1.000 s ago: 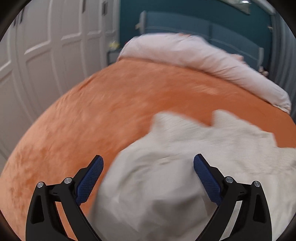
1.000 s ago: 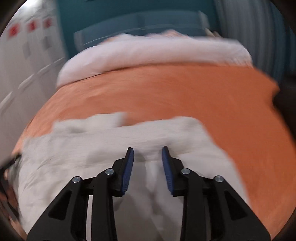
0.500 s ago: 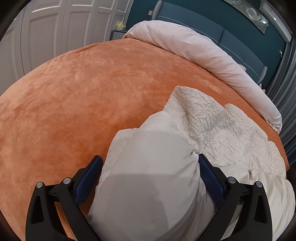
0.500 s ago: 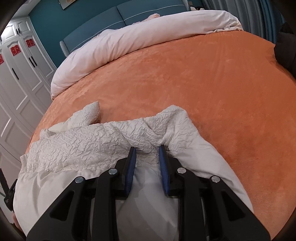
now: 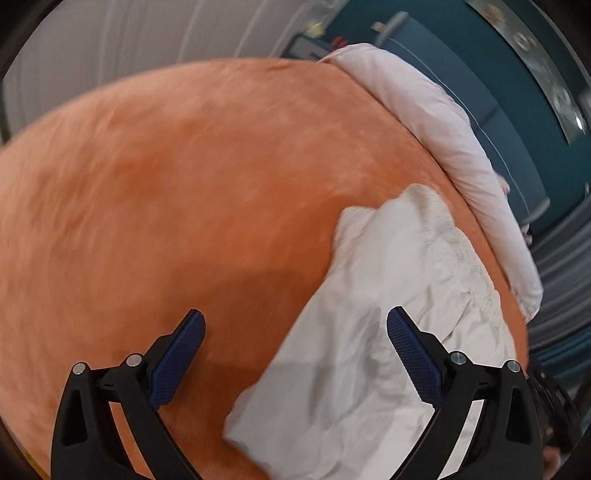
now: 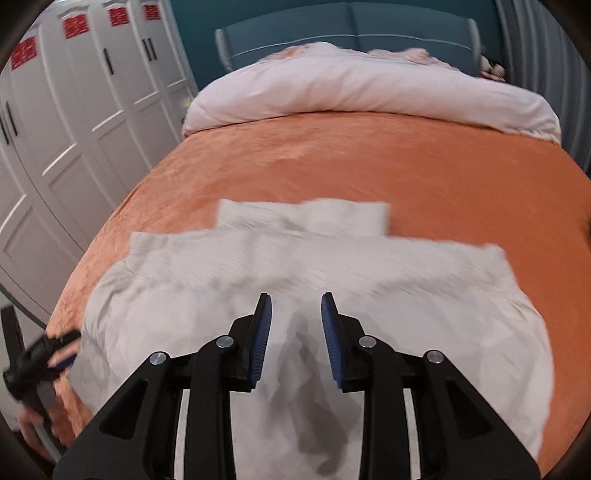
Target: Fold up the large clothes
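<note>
A cream crinkled garment [image 6: 295,266] lies spread on the orange bed cover [image 6: 369,158], its collar end toward the pillows. My right gripper [image 6: 296,301] hovers over the garment's near part. Its jaws stand a narrow gap apart and are opening. Cloth shows below the gap, and the pads do not press on it. In the left wrist view the garment [image 5: 388,295] runs up the right side. My left gripper [image 5: 295,315] is wide open above the garment's left edge, its left finger over bare cover [image 5: 166,184]. The left gripper [image 6: 68,349] also shows at the garment's left edge.
A rolled pale pink duvet [image 6: 369,92] lies across the head of the bed before a teal headboard [image 6: 351,26]. White wardrobe doors [image 6: 74,129] stand along the left side. Grey curtains [image 5: 561,277] hang on the right.
My left gripper has slid left and rolled, so the garment no longer fills its jaws. My right gripper has drawn back and up, its jaws a little wider, and the garment lies flatter.
</note>
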`<state>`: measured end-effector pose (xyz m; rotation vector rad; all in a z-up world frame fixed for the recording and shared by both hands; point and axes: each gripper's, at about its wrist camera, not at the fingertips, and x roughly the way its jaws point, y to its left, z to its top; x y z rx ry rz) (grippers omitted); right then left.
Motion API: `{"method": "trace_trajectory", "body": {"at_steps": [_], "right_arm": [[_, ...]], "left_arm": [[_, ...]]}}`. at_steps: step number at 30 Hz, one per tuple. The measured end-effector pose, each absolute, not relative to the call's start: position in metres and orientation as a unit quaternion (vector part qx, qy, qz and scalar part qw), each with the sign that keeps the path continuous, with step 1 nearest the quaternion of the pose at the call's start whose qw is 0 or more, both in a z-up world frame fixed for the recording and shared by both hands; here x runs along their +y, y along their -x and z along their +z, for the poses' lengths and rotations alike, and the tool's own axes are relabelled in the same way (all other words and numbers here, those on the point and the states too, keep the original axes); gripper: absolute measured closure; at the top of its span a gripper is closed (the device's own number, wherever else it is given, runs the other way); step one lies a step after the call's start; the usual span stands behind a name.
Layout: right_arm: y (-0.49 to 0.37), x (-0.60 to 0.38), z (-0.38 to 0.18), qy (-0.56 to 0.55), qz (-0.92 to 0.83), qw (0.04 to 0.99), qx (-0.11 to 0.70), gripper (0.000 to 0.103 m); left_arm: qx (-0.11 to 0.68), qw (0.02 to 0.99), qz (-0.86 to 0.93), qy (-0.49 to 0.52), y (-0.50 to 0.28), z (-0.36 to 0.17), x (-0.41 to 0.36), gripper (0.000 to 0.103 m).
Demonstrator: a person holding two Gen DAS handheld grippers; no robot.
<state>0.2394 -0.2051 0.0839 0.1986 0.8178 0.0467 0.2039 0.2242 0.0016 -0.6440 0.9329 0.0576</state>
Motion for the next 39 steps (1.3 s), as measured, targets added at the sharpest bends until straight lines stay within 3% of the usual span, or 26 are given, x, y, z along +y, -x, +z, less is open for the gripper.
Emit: {"method": "trace_trajectory", "body": {"at_steps": [7, 14, 18, 19, 20, 22, 25, 26, 30, 32, 39], "right_arm": [[-0.297, -0.18, 0.025, -0.106, 0.01, 0.876, 0.47, 0.075], [-0.296, -0.175, 0.0, -0.092, 0.006, 0.889, 0.449, 0.076], [-0.299, -0.171, -0.006, -0.083, 0.003, 0.893, 0.442, 0.076], [-0.299, -0.171, -0.006, -0.082, 0.004, 0.894, 0.441, 0.076], [-0.298, -0.172, -0.005, -0.084, 0.005, 0.894, 0.441, 0.076], [-0.298, -0.175, -0.004, -0.092, 0.01, 0.892, 0.443, 0.076], [-0.286, -0.186, 0.015, -0.123, 0.015, 0.883, 0.452, 0.076], [-0.27, -0.192, 0.03, -0.144, 0.027, 0.886, 0.44, 0.075], [-0.209, -0.198, 0.062, -0.159, 0.058, 0.894, 0.414, 0.087], [-0.195, -0.195, 0.056, -0.156, 0.074, 0.882, 0.439, 0.1], [-0.195, -0.182, 0.006, -0.15, 0.075, 0.865, 0.473, 0.103]], "left_arm": [[0.44, 0.851, 0.024, 0.286, -0.198, -0.012, 0.212, 0.006], [0.43, 0.874, 0.018, 0.227, -0.211, -0.021, 0.192, 0.005], [0.437, 0.865, -0.004, 0.246, -0.225, -0.018, 0.189, 0.007], [0.441, 0.859, -0.021, 0.26, -0.229, -0.017, 0.188, 0.015], [0.443, 0.849, -0.05, 0.283, -0.232, -0.015, 0.187, 0.039], [0.457, 0.825, -0.081, 0.321, -0.238, -0.011, 0.184, 0.052], [0.446, 0.83, -0.098, 0.319, -0.231, 0.012, 0.18, 0.083], [0.442, 0.833, -0.103, 0.318, -0.228, 0.02, 0.18, 0.087], [0.423, 0.842, -0.127, 0.31, -0.21, 0.053, 0.171, 0.091], [0.412, 0.852, -0.134, 0.292, -0.201, 0.072, 0.154, 0.092], [0.379, 0.884, -0.161, 0.221, -0.179, 0.128, 0.085, 0.093]]}}
